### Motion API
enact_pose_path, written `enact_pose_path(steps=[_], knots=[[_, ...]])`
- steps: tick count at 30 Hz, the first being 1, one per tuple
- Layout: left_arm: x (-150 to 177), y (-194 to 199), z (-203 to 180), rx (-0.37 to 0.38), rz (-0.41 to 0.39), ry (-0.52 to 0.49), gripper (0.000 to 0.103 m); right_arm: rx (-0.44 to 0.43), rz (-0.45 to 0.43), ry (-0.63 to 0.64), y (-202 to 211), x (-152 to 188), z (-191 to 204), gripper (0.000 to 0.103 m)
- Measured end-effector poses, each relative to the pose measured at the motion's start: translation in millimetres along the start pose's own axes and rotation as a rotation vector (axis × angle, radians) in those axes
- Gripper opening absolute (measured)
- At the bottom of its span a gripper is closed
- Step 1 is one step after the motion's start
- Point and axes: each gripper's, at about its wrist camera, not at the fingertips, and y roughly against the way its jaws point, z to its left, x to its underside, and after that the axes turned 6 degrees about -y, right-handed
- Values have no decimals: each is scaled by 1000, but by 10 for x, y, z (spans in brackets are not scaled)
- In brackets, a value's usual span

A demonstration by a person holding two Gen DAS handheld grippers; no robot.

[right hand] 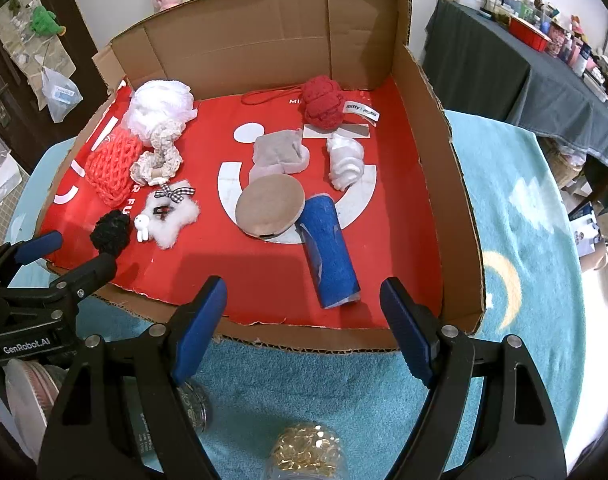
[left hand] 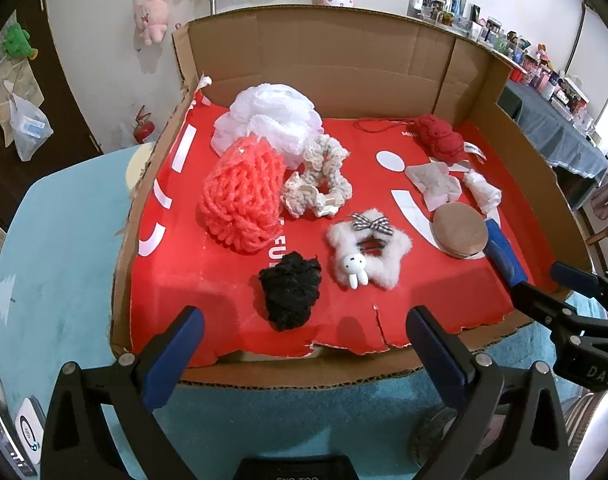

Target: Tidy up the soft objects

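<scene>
A: Start at the left of the shallow brown cardboard tray [left hand: 152, 184] with the red printed liner. What's there?

B: A coral-orange knitted mesh pouf [left hand: 240, 196] lies against the fluffy white mesh bath pouf [left hand: 270, 120] behind it. Touching both on the right is a cream crocheted scrunchie [left hand: 317, 184].

A: And nearer the front edge?

B: A black lacy scrunchie [left hand: 290, 294], with a white furry star-shaped hair clip [left hand: 367, 250] just beside it (checked bow on top, small white rabbit charm at its lower edge).

A: Moving right?

B: At the back, a red knitted ball with a loose yarn tail [right hand: 321, 100] and a white label. In front of it, a flat grey-beige fabric pad [right hand: 280, 152] and a crumpled white wad [right hand: 345, 160], apart from each other. Then a round tan powder-puff disc [right hand: 270, 204], touching the blue felt-covered roll [right hand: 329, 248], which lies angled toward the front right corner.

A: The claws?

B: The left gripper [left hand: 304, 354] hangs over the tray's front edge, released, jaws wide, nothing between them. The right gripper [right hand: 302, 330] is likewise spread and empty, at the front edge with the blue roll just ahead of it.

A: What's under the tray?

B: A teal fuzzy rug [right hand: 515, 208] with a yellow crescent moon.
</scene>
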Motion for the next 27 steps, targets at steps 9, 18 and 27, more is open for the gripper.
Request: enact_pose_path(steps=[9,18,27], knots=[[-6,-6,5,-2,-7,1,103,-1,1,1,-1,-1,-1,79],[-7,-9,6,-1,-10,3,103,-2,2,1,0,-2,-3,79],[0,-5,6,0,-9,4,103,-2,2,1,1,-3,-1,79]])
